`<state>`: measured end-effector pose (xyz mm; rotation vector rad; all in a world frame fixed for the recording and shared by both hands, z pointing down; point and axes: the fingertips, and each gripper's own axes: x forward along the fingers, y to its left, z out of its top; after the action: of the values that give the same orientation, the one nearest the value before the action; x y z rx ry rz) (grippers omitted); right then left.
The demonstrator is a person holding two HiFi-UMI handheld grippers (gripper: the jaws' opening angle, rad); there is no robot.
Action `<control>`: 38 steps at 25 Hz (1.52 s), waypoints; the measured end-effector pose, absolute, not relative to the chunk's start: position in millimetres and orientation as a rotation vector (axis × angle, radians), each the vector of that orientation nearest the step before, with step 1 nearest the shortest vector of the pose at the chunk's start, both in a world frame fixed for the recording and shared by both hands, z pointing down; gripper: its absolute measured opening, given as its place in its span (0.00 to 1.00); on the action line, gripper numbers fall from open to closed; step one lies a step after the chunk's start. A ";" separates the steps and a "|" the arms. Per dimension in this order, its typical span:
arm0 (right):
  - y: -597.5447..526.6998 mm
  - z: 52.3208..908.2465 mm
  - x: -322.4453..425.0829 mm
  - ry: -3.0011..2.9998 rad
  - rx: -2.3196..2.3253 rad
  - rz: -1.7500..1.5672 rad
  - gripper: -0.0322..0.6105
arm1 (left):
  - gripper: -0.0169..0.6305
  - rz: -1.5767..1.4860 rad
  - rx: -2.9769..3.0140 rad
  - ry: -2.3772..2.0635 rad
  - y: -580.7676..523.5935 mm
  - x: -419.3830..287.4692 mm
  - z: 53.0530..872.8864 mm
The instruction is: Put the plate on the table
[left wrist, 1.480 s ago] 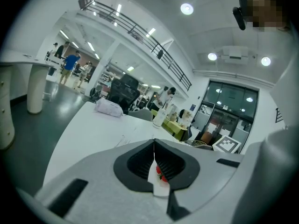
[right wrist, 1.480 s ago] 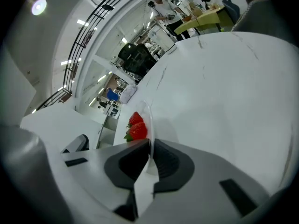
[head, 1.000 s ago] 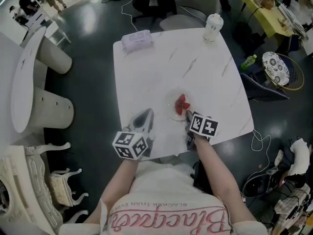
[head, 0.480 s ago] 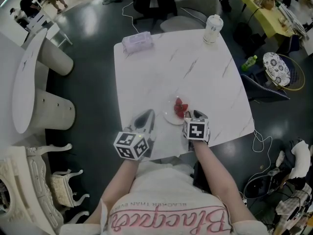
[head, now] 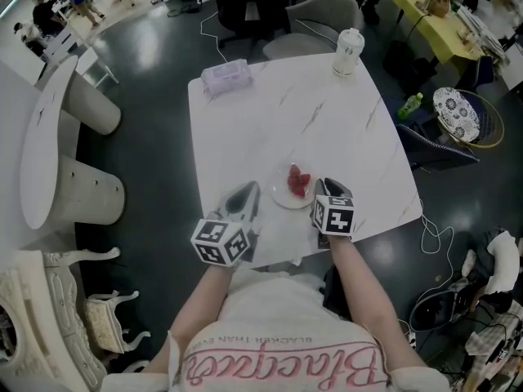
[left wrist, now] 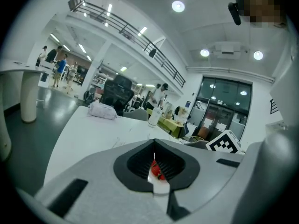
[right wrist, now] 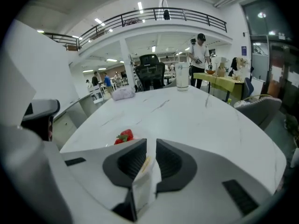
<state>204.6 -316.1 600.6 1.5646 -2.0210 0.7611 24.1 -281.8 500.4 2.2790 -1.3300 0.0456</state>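
Near the front edge of the table (head: pixel 278 113) sits the plate (head: pixel 282 198), strawberries (head: pixel 299 182) aboard. Right gripper (head: pixel 328 186) just beside it, jaws narrowly parted, empty. Left gripper (head: pixel 244 194) nearby, jaws pressed together, empty.

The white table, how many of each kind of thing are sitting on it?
plate with strawberries: 1
lidded cup: 1
soft tissue pack: 1
Total on the table: 3
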 end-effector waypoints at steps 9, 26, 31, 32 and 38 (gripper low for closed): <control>-318.2 484.1 206.4 -2.396 1.621 0.555 0.05 | 0.03 0.010 2.391 -1.290 -278.9 40.9 477.8; -250.5 382.5 190.4 -2.689 1.730 0.203 0.05 | 0.03 -0.031 2.805 -1.361 -263.2 65.0 400.9; -245.8 387.7 189.9 -2.686 1.740 0.208 0.05 | 0.03 -0.020 2.816 -1.356 -263.7 67.8 404.2; -245.5 388.1 190.9 -2.683 1.745 0.207 0.05 | 0.03 -0.018 2.815 -1.353 -262.9 68.7 405.9; -244.7 395.5 191.0 -2.677 1.728 0.230 0.05 | 0.03 -0.011 2.820 -1.338 -260.2 69.8 408.6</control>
<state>191.0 -244.7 395.5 1.7279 -2.6766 0.2295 69.8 -260.2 408.6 2.8201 -1.3384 -0.0108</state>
